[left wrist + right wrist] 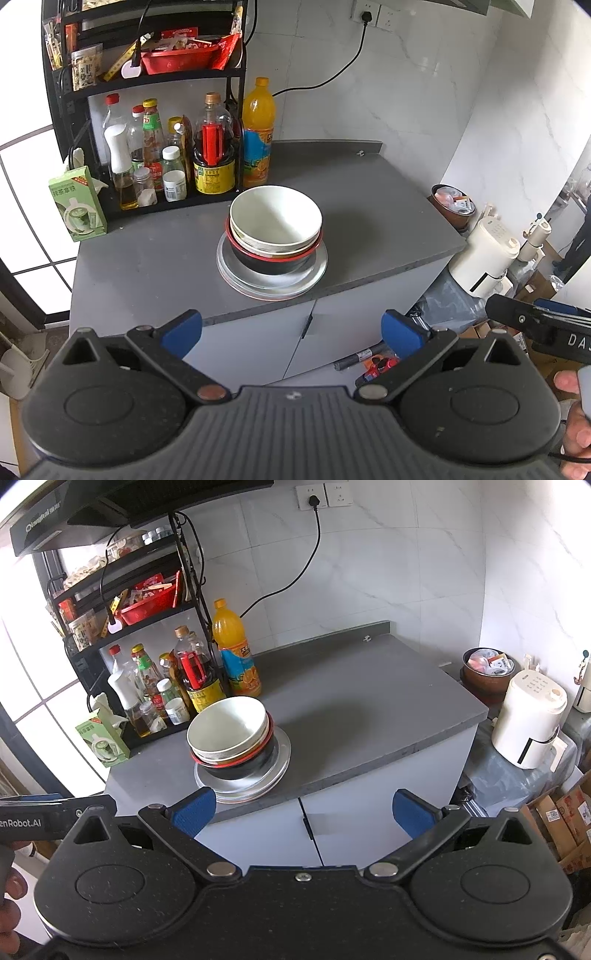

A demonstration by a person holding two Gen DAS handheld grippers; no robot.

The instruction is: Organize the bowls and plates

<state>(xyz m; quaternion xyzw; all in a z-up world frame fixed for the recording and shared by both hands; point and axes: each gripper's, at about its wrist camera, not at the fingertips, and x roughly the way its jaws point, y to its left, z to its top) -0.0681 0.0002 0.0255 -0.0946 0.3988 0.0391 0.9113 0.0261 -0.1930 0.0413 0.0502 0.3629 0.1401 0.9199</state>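
Both grippers are hanging out in front of the worktop here, off its front edge and touching nothing. The left gripper is showing its blue fingertips spread wide with only the cabinet doors between them, and the right gripper is doing the same, its blue fingertips standing far apart over the cabinet front. The stack is sitting near the front edge of the worktop, toward the left half: a white bowl is resting on top, nested in a red-rimmed black bowl, and that one is standing on a pile of pale plates. In the right wrist view the bowls are leaning slightly to the left on the plates, and the lowest plate rim is reaching almost to the front edge. Behind the stack, along the back left of the worktop, a black rack is holding sauce and oil bottles, with a red basket on the shelf above. An orange drink bottle is standing just right of the rack, close behind the bowls, and a green carton is standing at the left edge. The right half of the worktop is lying bare. Off the right end, lower down, a white appliance is sitting beside a brown bin. A hand is gripping the right tool's handle at the edge of the left view.
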